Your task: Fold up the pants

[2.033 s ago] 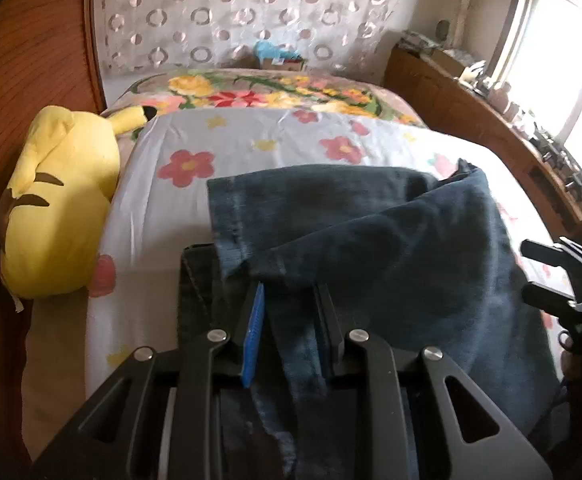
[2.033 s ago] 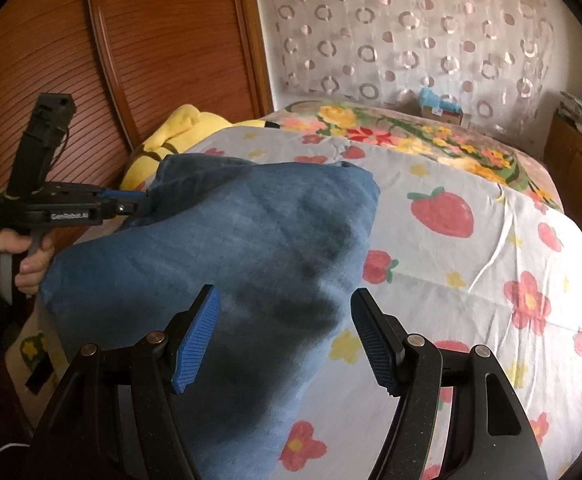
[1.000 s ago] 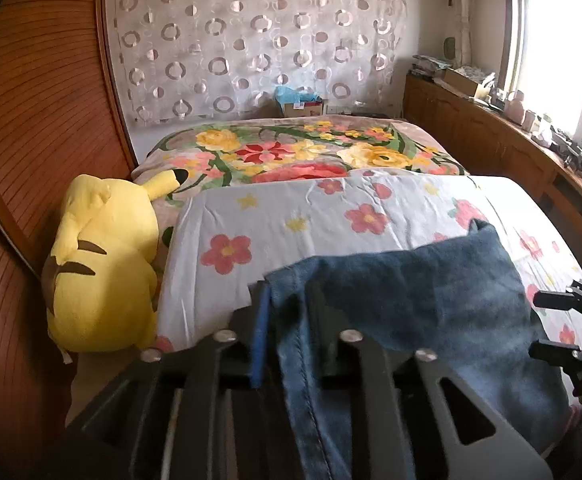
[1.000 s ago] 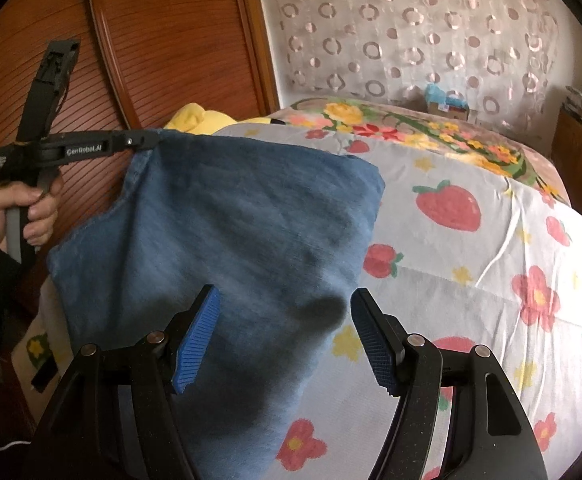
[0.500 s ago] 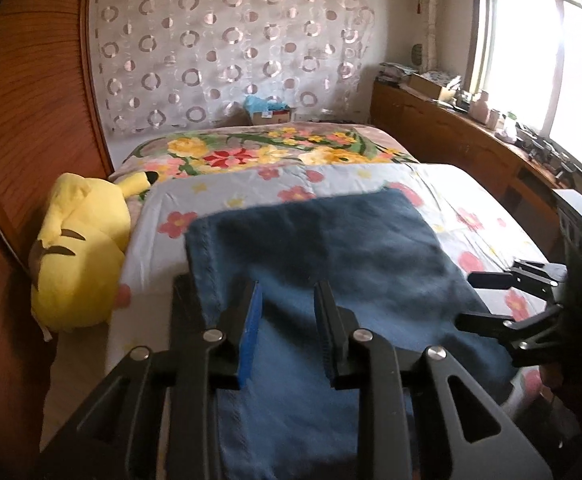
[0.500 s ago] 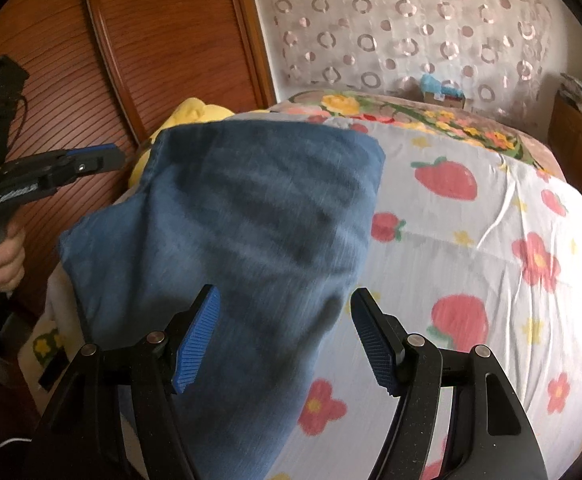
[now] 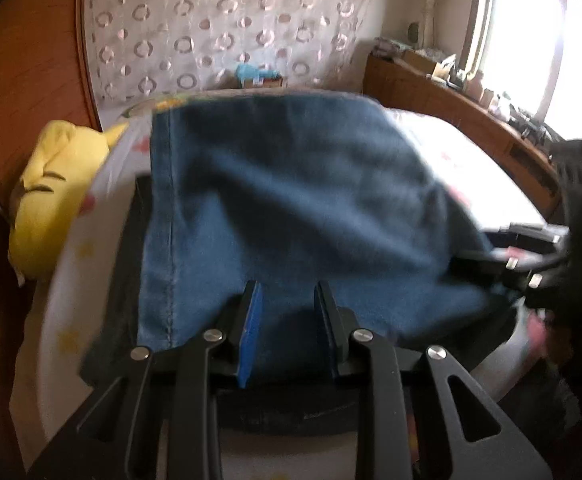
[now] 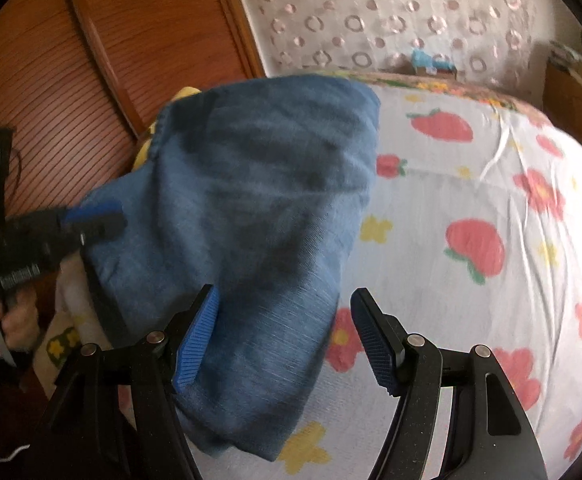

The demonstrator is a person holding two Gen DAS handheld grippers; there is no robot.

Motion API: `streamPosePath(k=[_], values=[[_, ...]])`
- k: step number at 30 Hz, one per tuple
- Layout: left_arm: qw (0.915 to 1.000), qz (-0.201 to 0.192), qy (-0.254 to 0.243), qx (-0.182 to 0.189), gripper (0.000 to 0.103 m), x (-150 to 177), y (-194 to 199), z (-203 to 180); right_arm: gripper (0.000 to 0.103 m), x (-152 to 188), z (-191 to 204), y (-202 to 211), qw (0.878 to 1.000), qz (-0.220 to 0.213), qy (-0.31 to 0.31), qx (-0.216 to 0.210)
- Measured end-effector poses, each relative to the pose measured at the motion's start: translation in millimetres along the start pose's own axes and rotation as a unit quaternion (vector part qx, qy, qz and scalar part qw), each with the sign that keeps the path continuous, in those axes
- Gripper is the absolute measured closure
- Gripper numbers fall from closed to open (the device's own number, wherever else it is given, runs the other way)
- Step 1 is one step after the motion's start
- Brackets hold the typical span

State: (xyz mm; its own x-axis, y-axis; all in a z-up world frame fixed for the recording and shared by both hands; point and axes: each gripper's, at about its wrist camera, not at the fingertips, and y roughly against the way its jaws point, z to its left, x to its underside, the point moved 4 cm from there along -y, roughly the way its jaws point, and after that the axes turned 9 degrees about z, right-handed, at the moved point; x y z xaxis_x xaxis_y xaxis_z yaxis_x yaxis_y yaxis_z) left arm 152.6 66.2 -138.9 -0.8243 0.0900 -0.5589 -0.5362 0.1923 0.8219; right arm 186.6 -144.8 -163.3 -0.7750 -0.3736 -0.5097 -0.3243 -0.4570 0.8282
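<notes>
The pants [image 7: 291, 208] are blue denim, mid-blue with darker, shadowed patches, and a stitched seam in lighter thread runs down their left edge in the left wrist view. The bedsheet [image 8: 491, 184] is white, printed with red strawberries with green leaves, red flowers with yellow centres and small yellow flowers. The plush toy [image 7: 51, 200] is bright yellow with dark brown stripes. The curtain [image 7: 219, 28] is pale beige with rings and dots in pink and grey. The wooden panel [image 8: 103, 56] is reddish brown with fine horizontal ribs. Both the left gripper [image 7: 289, 320] and the right gripper [image 8: 287, 332] are black with blue ribbed pads.
</notes>
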Motion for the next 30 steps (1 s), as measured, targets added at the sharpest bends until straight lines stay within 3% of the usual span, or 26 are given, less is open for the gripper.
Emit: streamPosePath(k=[2, 5, 6, 7, 10, 14, 19, 25, 30], values=[[0.9999, -0.013, -0.006, -0.004, 0.078, 8, 0, -2, 0.039, 3, -2, -4, 1.000, 0.005, -0.011, -0.013], [0.9999, -0.017, -0.003, -0.001, 0.078, 12, 3, -3, 0.058, 2, 2, -4, 0.999, 0.008, -0.014, -0.029], [0.9998, -0.017, 0.001, 0.005, 0.077, 12, 3, -1, 0.074, 2, 3, -4, 1.000, 0.007, -0.014, -0.026], [0.9998, -0.018, 0.004, 0.011, 0.078, 13, 5, 1, 0.078, -1, 4, -2, 0.999, 0.005, -0.015, -0.028], [0.9994, -0.025, 0.016, 0.015, 0.078, 13, 16, 8, 0.081, -19, 13, 19, 0.998, -0.025, -0.019, -0.052], [0.9975, -0.057, 0.039, 0.013, 0.078, 12, 49, 28, 0.082, -52, 55, 51, 0.996, -0.064, 0.036, -0.052], [0.9939, -0.085, 0.066, -0.024, 0.078, 20, 95, 67, 0.082, -81, 120, 57, 0.990, -0.083, 0.100, -0.055], [0.9872, -0.108, 0.097, -0.066, 0.078, 37, 130, 114, 0.082, -98, 183, 18, 0.984, -0.065, 0.139, -0.085], [0.9822, -0.116, 0.123, -0.083, 0.078, 45, 139, 141, 0.082, -95, 216, -44, 0.981, -0.004, 0.155, -0.113]])
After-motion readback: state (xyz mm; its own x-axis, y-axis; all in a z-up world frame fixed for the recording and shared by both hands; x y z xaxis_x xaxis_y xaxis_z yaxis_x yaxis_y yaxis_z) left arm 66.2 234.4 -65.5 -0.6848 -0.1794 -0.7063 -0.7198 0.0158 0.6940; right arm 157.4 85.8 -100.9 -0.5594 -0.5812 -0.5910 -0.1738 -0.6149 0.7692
